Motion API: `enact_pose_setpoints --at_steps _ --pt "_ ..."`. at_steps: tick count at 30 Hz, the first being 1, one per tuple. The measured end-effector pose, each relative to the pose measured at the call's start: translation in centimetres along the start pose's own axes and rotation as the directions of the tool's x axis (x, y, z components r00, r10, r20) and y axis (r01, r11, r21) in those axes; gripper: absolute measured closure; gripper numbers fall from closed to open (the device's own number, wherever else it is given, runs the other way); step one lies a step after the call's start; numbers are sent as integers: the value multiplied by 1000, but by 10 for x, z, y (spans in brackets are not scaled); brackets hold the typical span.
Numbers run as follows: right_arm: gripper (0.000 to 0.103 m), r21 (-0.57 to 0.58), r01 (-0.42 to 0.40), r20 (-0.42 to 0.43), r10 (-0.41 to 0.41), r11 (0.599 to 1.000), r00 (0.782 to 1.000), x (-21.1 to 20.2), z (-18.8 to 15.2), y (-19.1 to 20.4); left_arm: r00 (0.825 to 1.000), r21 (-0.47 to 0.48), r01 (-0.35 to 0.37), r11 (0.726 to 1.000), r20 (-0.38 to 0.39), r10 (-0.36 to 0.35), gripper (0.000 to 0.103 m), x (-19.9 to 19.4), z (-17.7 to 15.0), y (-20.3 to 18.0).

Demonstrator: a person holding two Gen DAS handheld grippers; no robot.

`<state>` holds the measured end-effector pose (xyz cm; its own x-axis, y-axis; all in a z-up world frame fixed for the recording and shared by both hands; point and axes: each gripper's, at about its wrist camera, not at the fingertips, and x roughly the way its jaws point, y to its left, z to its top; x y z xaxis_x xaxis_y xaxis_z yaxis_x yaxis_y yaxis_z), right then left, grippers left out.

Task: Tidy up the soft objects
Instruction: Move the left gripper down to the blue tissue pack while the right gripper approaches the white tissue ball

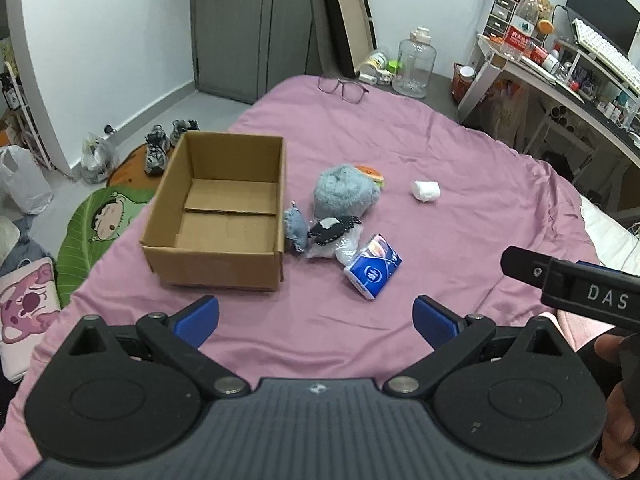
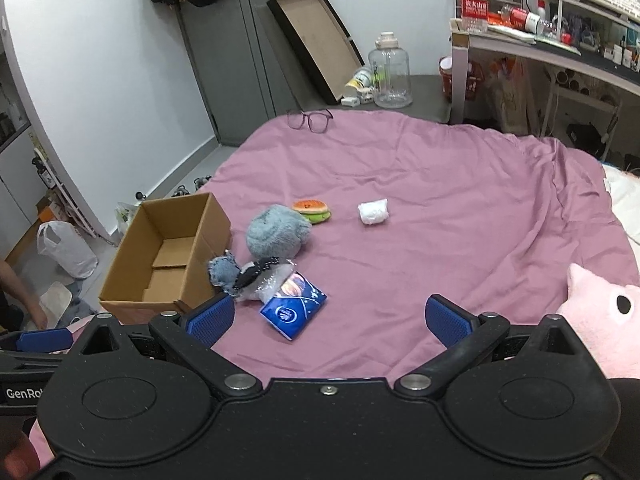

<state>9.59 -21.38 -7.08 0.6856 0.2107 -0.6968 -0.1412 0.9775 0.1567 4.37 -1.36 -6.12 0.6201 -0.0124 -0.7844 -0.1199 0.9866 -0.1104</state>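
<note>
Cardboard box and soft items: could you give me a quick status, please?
Both grippers open, holding nothing. Cardboard box empty; soft items, including the tissue pack, lie beside it on the bed. Nothing blocking.

Bed with pink sheet (image 1: 460, 152). Open cardboard box (image 1: 218, 208), upright and empty, left of centre. Just right of it, a cluster: denim plush (image 1: 296, 229), fluffy blue-grey plush (image 1: 345, 194), burger plush (image 1: 370, 174) behind it, black-and-white item on clear bag (image 1: 334, 234), blue tissue pack (image 1: 374, 267). White bundle (image 1: 426, 191) apart. Glasses (image 1: 343, 87) at far edge. Left hand-held gripper (image 1: 316, 320), pads spread wide, empty.
</note>
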Motion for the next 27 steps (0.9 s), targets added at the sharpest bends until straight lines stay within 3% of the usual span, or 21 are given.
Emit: enact_pose_setpoints --at_steps 11,18,27 --pt "0 65 -7 -25 9 998 1000 32 1 -30 999 -17 12 1000 -50 -13 1 46 8 -22" --pt "0 158 -23 -100 39 987 994 64 5 -56 997 -43 5 999 -78 -8 3 82 15 -26" --pt "0 244 -44 -124 77 969 989 101 13 -84 993 -71 0 997 -116 -8 12 127 23 -38"
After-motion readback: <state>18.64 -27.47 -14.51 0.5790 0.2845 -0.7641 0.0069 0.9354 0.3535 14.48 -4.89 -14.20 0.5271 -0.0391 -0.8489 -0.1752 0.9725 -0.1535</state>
